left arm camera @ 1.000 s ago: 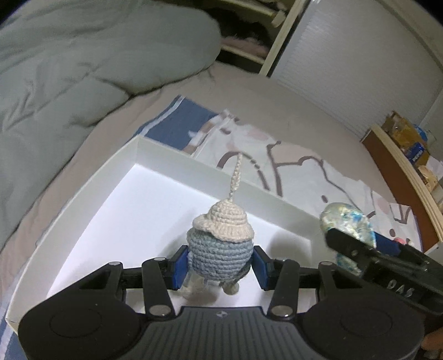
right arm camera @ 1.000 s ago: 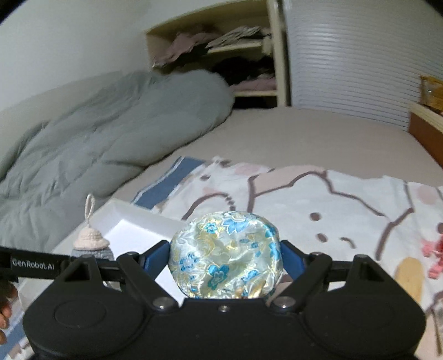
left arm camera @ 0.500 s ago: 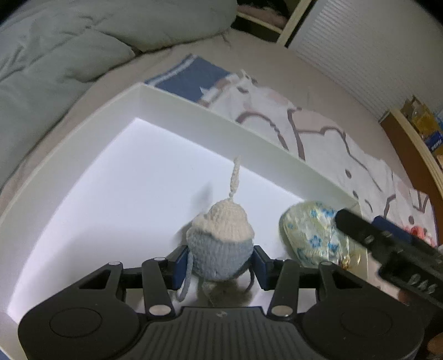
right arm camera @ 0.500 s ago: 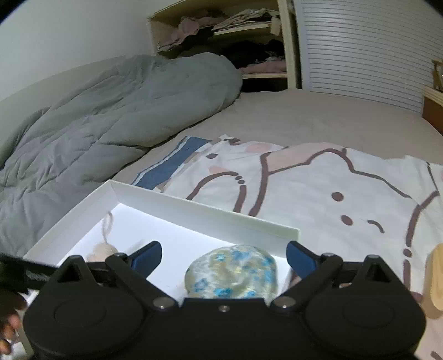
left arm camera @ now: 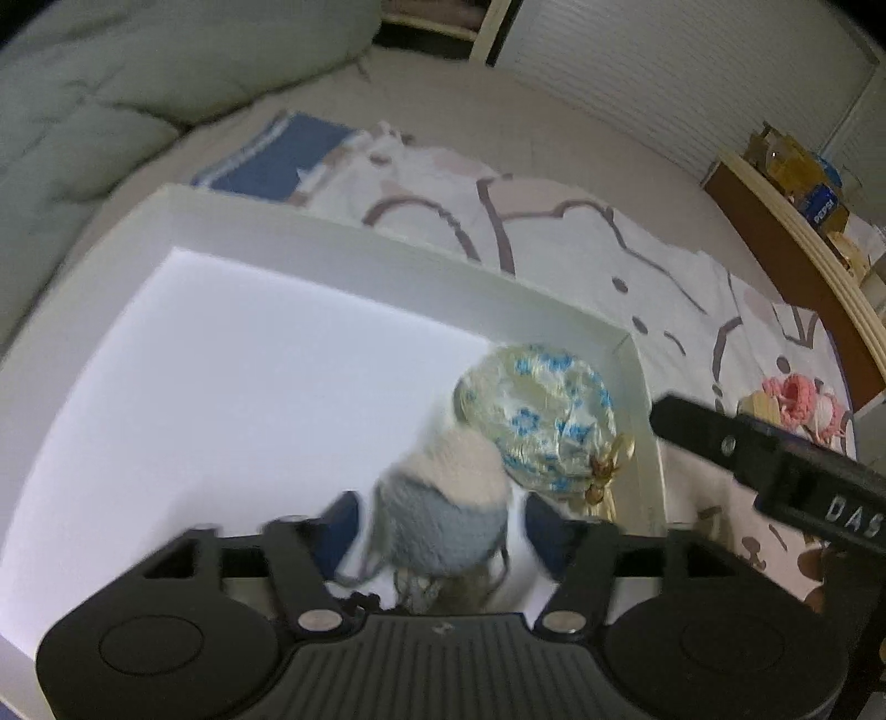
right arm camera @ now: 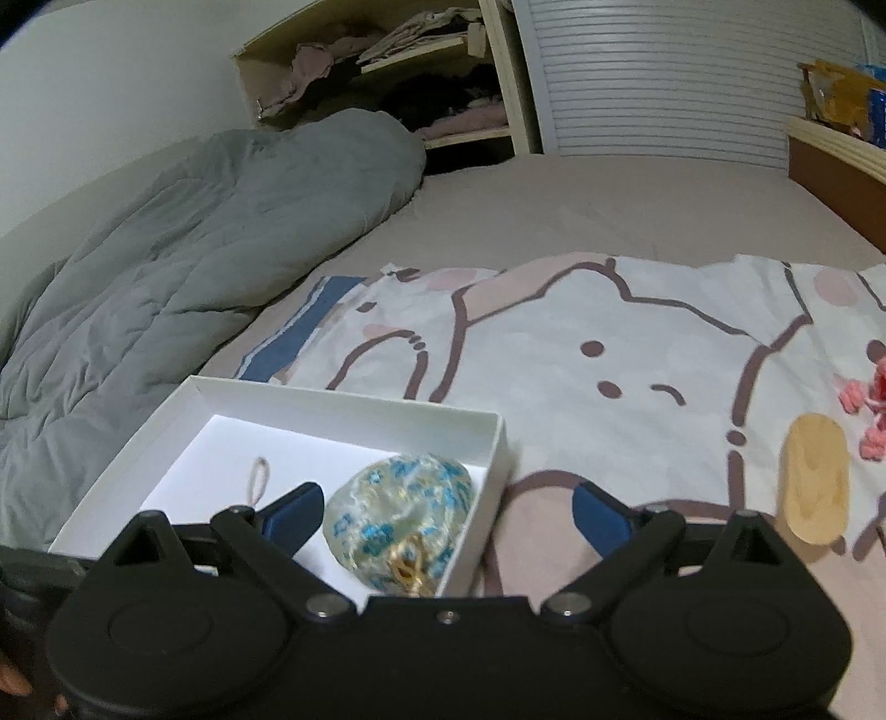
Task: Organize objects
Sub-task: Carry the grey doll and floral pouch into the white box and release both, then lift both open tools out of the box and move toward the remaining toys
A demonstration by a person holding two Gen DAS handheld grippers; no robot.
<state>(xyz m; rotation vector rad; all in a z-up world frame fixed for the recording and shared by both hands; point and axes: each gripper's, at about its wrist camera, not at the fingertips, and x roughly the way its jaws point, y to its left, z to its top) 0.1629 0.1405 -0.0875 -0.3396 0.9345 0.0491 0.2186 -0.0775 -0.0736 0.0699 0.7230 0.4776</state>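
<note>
The left tool (left arm camera: 440,526) is spread, its pads apart from the crochet doll (left arm camera: 443,515) lying in the white box (left arm camera: 387,260). The right tool (right arm camera: 446,512) is wide open above the floral pouch (right arm camera: 398,515), which lies in the box corner on the bed (right arm camera: 609,199).

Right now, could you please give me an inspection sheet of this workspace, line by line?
Surface: bed with cartoon-print sheet.
Job's things: white box holds floral pouch and crochet doll, side by side near the box's right wall.
Clutter: wooden piece and pink crochet item lie on the sheet.
Grippers: left gripper open around the doll; right gripper open.
Cables: nothing seen.
Surroundings: grey duvet, shelves with clothes.
</note>
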